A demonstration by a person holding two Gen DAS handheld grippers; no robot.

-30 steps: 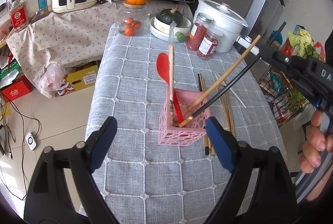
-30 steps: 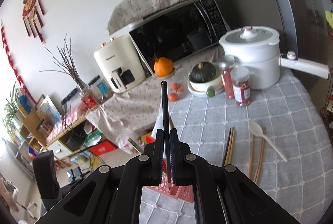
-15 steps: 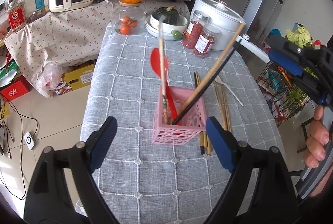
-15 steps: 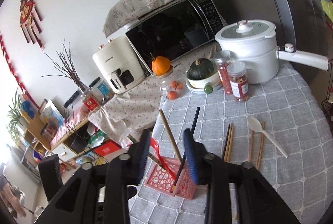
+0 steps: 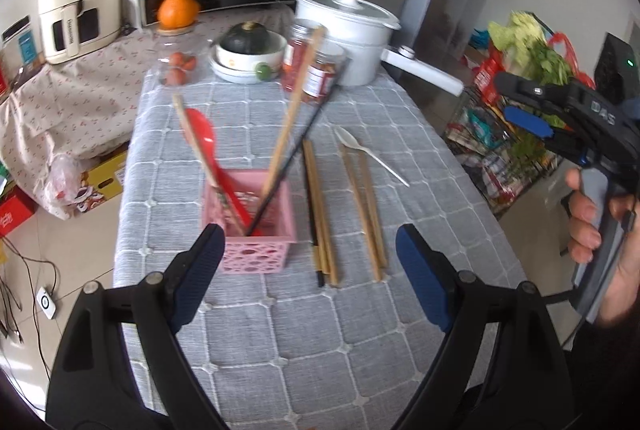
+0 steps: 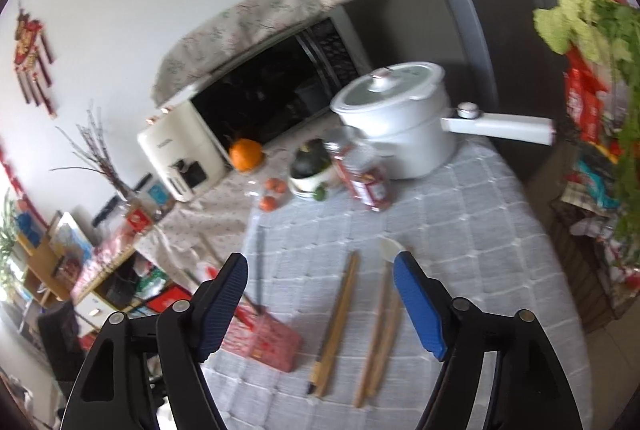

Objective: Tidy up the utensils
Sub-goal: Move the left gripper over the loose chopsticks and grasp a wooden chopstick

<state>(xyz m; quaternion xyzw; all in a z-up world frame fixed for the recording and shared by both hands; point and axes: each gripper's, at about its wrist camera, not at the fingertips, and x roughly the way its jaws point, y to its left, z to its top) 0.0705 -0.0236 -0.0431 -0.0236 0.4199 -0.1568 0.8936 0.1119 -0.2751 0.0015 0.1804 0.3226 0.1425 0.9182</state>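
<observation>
Both claws hang empty: the right claw (image 6: 320, 300) has just been opening wide, and the left claw (image 5: 310, 270) gapes too. The pink basket (image 5: 250, 220) on the desk (image 5: 360, 330) holds tall leaning chopsticks (image 5: 294, 106); a careless brush might tip it while reaching for the loose pairs (image 6: 338, 318).

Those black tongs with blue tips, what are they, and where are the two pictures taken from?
They are hand-held grippers, no robot; a person's hand works each. A camera on each looks along its jaws. One picture is from the left gripper, the other from the right gripper. Both stand open and empty; the right one's jaws have just been opening. On the grey tablecloth a pink basket holds a red spoon and chopsticks. More chopsticks and a white spoon lie beside it.
</observation>
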